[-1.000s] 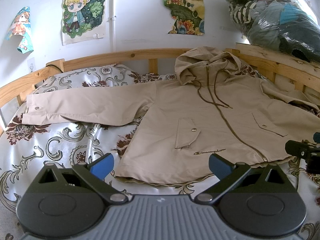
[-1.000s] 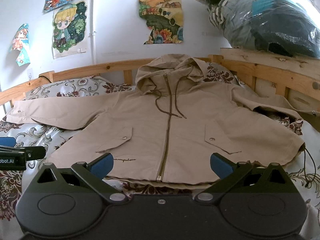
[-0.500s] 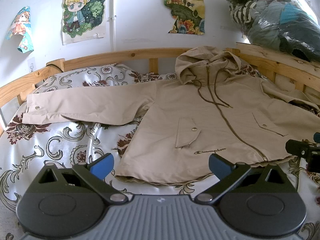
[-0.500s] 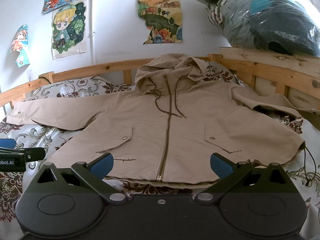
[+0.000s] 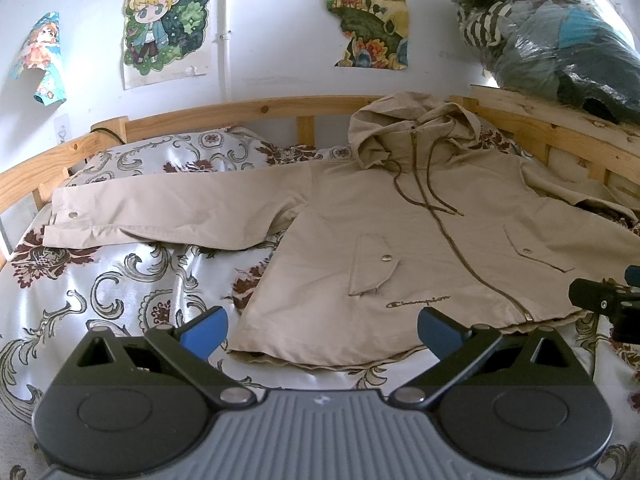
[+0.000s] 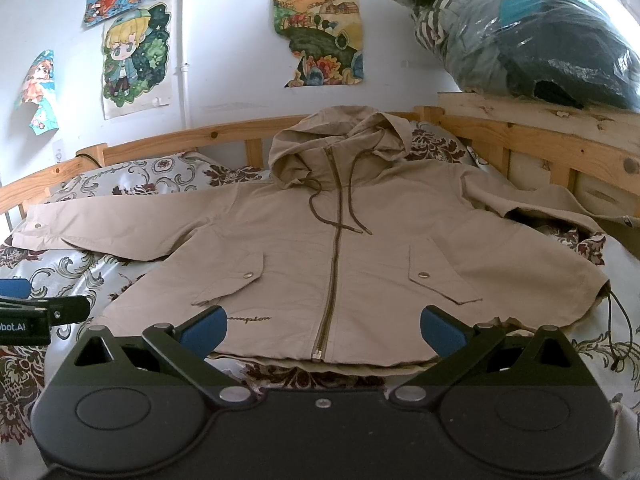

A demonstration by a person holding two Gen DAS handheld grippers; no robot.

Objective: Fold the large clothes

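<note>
Left wrist view: the left tool (image 5: 320, 330) hangs low over the near edge of a bed (image 5: 100, 280), its two blue-tipped fingers (image 5: 204, 330) spread wide with nothing between them. One beige hooded jacket (image 5: 400, 240) lies flat and face up on the patterned bedspread, zipped, hood toward the wall. Its left sleeve (image 5: 168, 212) stretches out straight across the bed; a pillow (image 5: 168, 156) sits behind it. The jacket's hem lies just beyond the fingertips, not touched. A wooden bed rail (image 5: 240, 110) curves behind. Three posters (image 5: 164, 20) are clearly seen on the white wall, with the edge of a fourth at the top. One clear plastic bag of clothes (image 5: 552, 40) rests on the wooden ledge at upper right. The tip of the right tool (image 5: 608, 304) shows at the right edge, near the hem.

Right wrist view: the right tool (image 6: 324, 330) faces the jacket (image 6: 340, 248) head on, jaws spread wide and empty, the hem and zipper (image 6: 332, 260) end lying between and just past its fingers (image 6: 440, 332). Two snap pockets (image 6: 436, 276) and two drawstrings (image 6: 352, 208) show. The right sleeve (image 6: 532, 204) lies bunched against the bed rail (image 6: 520, 148). Five posters (image 6: 320, 32) are in sight, and the same bag (image 6: 540, 28). The left tool (image 6: 44, 312) pokes in at the left edge, over the bedspread (image 6: 72, 276). Nothing lies on the jacket.
</note>
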